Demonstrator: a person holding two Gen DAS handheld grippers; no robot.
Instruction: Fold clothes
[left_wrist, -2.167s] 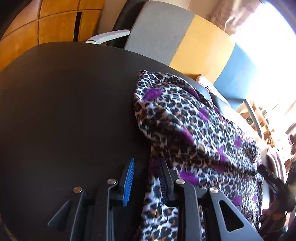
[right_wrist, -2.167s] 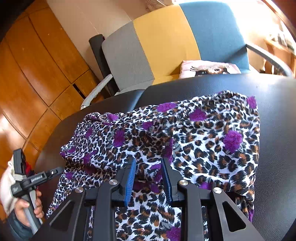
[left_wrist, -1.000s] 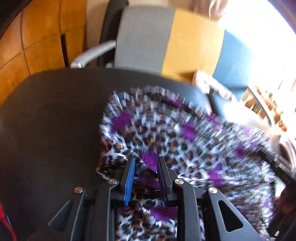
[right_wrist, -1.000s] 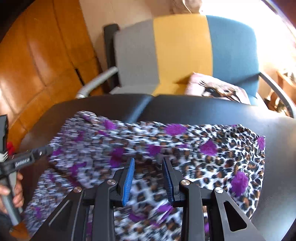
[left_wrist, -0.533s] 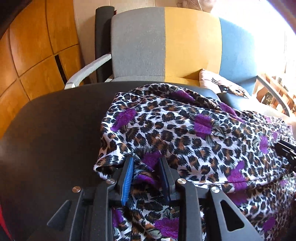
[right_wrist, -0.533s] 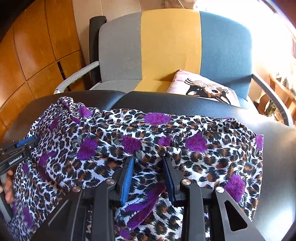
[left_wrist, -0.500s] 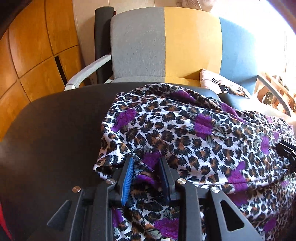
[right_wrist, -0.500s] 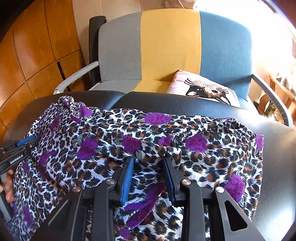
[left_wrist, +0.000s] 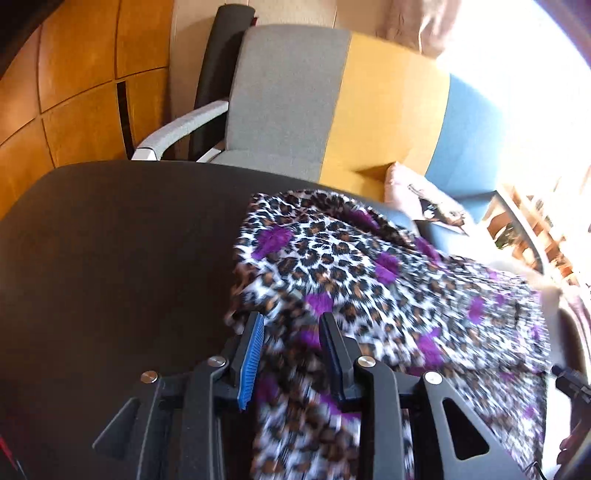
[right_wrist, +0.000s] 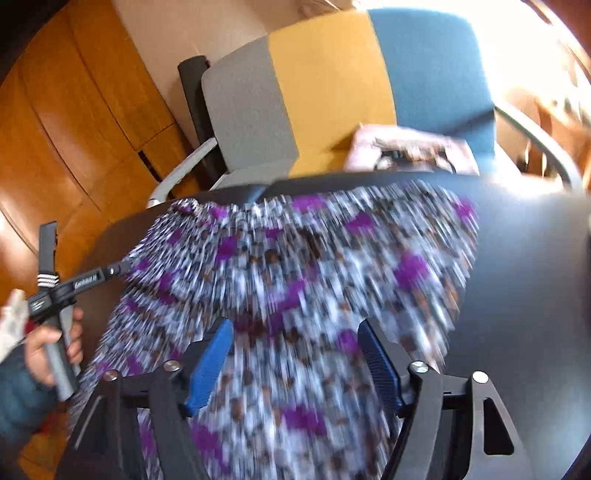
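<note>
Both tongs (left_wrist: 291, 354) (right_wrist: 295, 365) now spread; garment (left_wrist: 369, 280) crosswise.

The leopard-print garment (left_wrist: 369, 280) was soft, thin cloth with purple flowers, matt and crumpled. It lay on a dark table (left_wrist: 110, 258) with a smooth, faintly sheened top. The left gripper (left_wrist: 291, 354) and right gripper (right_wrist: 295, 365) were matt black plastic with small shiny metal screws and ribbed blue finger pads (left_wrist: 251, 365). The armchair (left_wrist: 332, 103) wore woven matt fabric in grey, yellow and blue; its armrest looked like smooth pale plastic. The wall panels (left_wrist: 74, 92) were glossy wood.
</note>
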